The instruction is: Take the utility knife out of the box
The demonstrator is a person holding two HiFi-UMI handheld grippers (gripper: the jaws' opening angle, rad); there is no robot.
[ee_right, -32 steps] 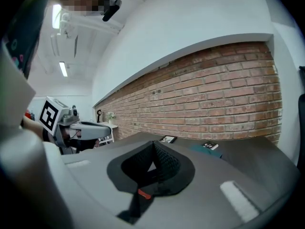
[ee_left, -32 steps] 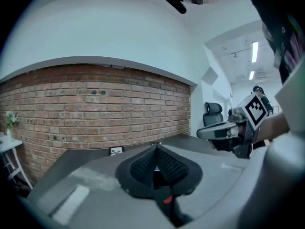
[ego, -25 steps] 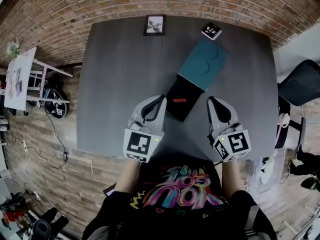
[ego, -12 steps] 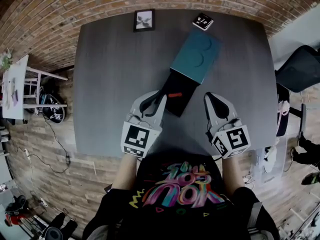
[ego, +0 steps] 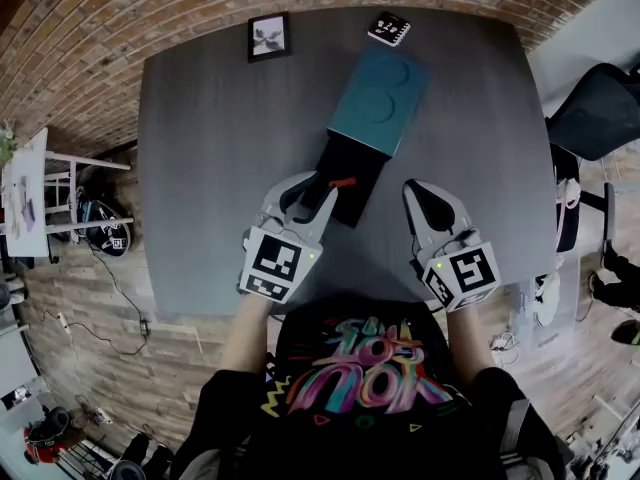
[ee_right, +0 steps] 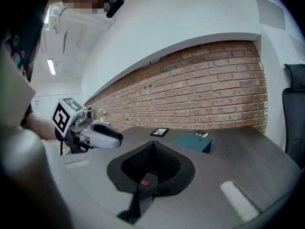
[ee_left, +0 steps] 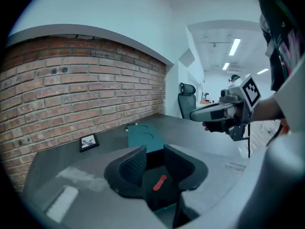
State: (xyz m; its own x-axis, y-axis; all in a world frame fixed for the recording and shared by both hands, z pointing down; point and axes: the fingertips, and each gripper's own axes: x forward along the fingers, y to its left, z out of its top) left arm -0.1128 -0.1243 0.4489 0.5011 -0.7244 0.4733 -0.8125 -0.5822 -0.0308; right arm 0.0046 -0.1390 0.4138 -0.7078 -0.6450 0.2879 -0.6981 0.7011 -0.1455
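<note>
Approaching for the grasp. Dark grey table [ego: 200, 168]; teal cardboard box [ego: 378, 101], its black tray [ego: 350, 158] slid out near. Jaws of left gripper [ee_left: 155, 163] just been opening, spread, nothing pinched; right gripper [ee_right: 152, 144] pressed together. Small orange-red utility knife [ee_left: 159, 182] lies in tray, just ahead: lower, straddle, close.

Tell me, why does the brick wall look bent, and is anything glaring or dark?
Head view: the wide lens bows the table edges and curves the brick wall. Left gripper view: black corners, bright ceiling lights, and the top of the wall arches. Right gripper view: the wall arches again, with even light and only soft shadows.
</note>
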